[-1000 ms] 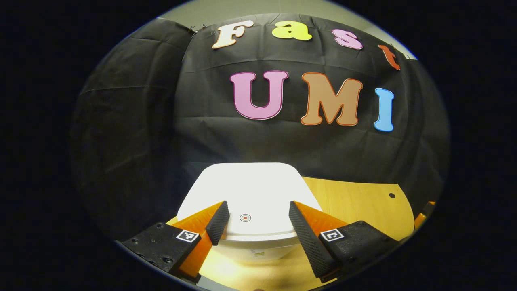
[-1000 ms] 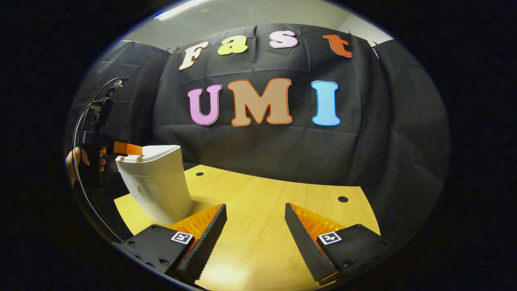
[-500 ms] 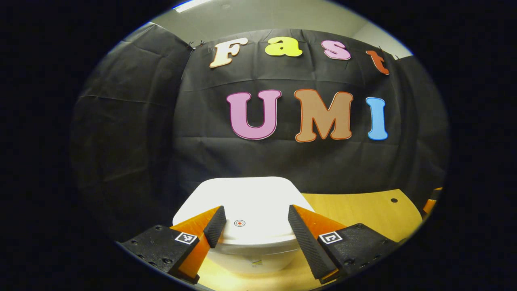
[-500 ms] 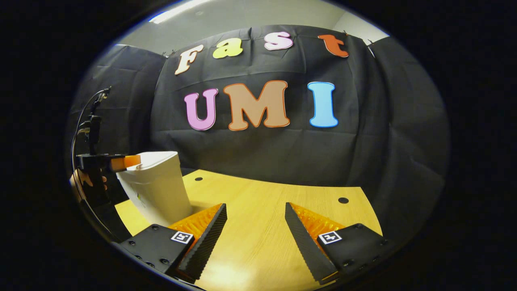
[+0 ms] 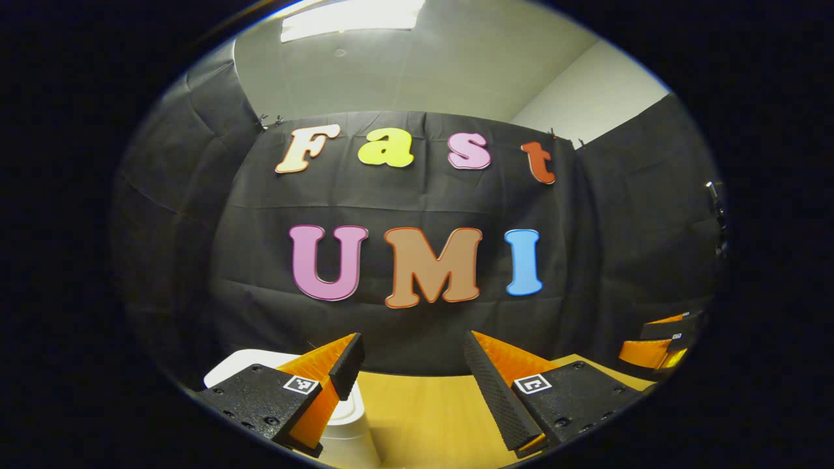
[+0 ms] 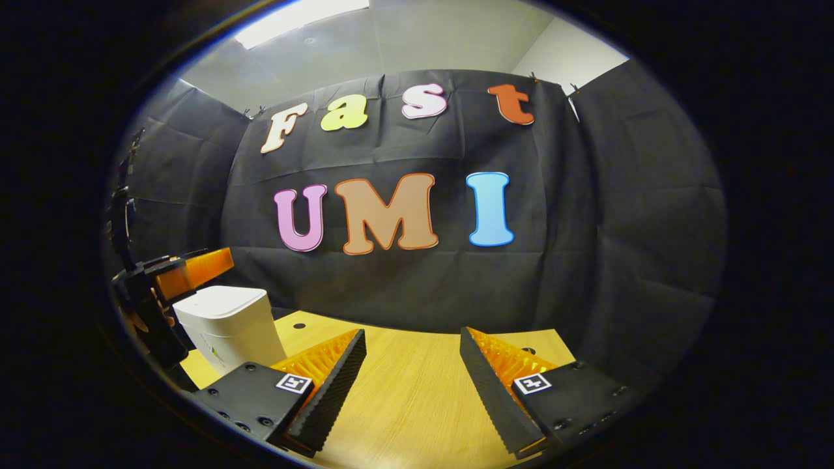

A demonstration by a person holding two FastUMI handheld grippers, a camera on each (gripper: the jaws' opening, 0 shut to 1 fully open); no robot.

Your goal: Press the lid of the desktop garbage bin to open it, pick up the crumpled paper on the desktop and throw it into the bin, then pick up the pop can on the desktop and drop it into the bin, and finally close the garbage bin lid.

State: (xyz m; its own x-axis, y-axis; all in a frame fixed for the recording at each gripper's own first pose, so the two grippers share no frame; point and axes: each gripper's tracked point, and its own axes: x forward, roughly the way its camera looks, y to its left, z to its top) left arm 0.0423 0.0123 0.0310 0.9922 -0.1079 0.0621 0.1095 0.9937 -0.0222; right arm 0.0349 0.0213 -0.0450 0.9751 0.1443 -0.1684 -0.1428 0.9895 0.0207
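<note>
The white desktop bin (image 6: pixel 228 322) stands at the left of the wooden table (image 6: pixel 410 397) in the right gripper view, its lid down. My left gripper (image 6: pixel 195 267) hovers just above and behind the bin there, held by a hand, clear of the lid. In the left gripper view that gripper (image 5: pixel 410 365) is open with nothing between its fingers, and the bin's top (image 5: pixel 260 365) peeks out low behind its left finger. My right gripper (image 6: pixel 412 365) is open over bare tabletop, and it appears at the far right as my right gripper (image 5: pixel 661 342) in the left gripper view.
Black cloth walls close the table at the back and both sides. Small dark holes (image 6: pixel 300 325) mark the tabletop near its far edge. A ceiling light (image 5: pixel 352 16) shines overhead.
My left gripper has lifted up and back off the bin lid, its view tilting toward the wall and ceiling. The right gripper has also tilted upward and drawn back a little.
</note>
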